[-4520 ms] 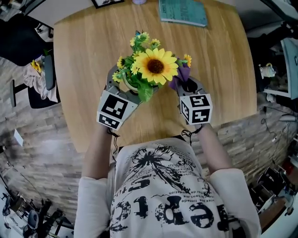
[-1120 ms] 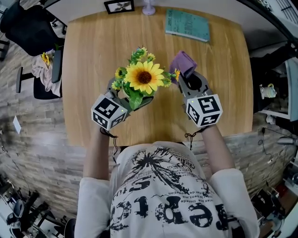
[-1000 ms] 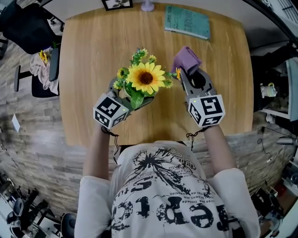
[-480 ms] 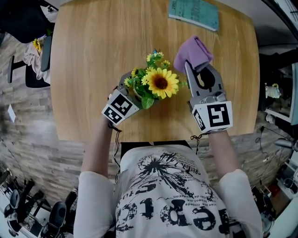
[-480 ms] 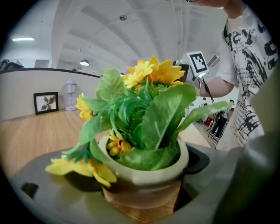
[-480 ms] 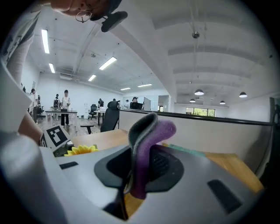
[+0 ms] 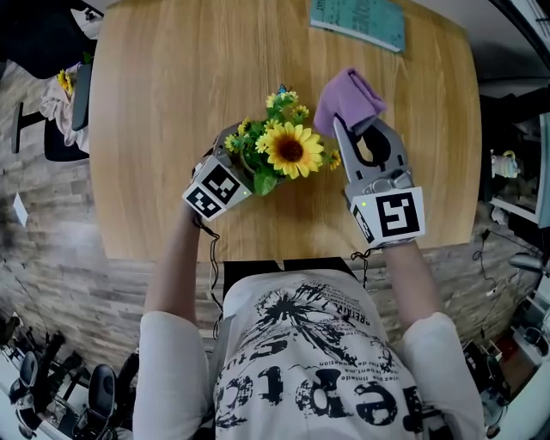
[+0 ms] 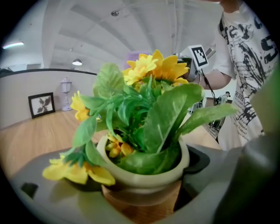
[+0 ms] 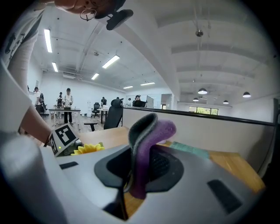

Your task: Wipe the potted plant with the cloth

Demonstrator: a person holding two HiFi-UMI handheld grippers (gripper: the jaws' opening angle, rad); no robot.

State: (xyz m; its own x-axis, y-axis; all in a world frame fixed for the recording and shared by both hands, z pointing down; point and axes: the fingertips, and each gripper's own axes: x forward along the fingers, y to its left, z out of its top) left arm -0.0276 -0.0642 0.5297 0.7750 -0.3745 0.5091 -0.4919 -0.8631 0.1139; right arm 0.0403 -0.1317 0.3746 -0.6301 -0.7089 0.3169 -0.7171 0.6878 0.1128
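Observation:
The potted plant [image 7: 277, 148] is a sunflower bunch in a cream pot [image 8: 144, 175], standing on the round wooden table [image 7: 172, 94]. My left gripper [image 7: 230, 165] is shut on the pot, a jaw pressed to each side of it. A purple cloth [image 7: 346, 100] sticks up folded from my right gripper [image 7: 361, 142], which is shut on it. The cloth [image 9: 146, 148] is held in the air to the right of the flowers, apart from them. In the right gripper view the sunflower [image 9: 89, 149] shows low at the left.
A teal book [image 7: 358, 17] lies at the table's far edge. A framed picture [image 8: 41, 104] and a small lamp [image 8: 66, 92] stand at the back in the left gripper view. A dark office chair [image 7: 51, 34] is off the table's left side.
The cloth moved off the flowers to their right and was raised. The pot stayed in the left gripper and shifted a little on the table.

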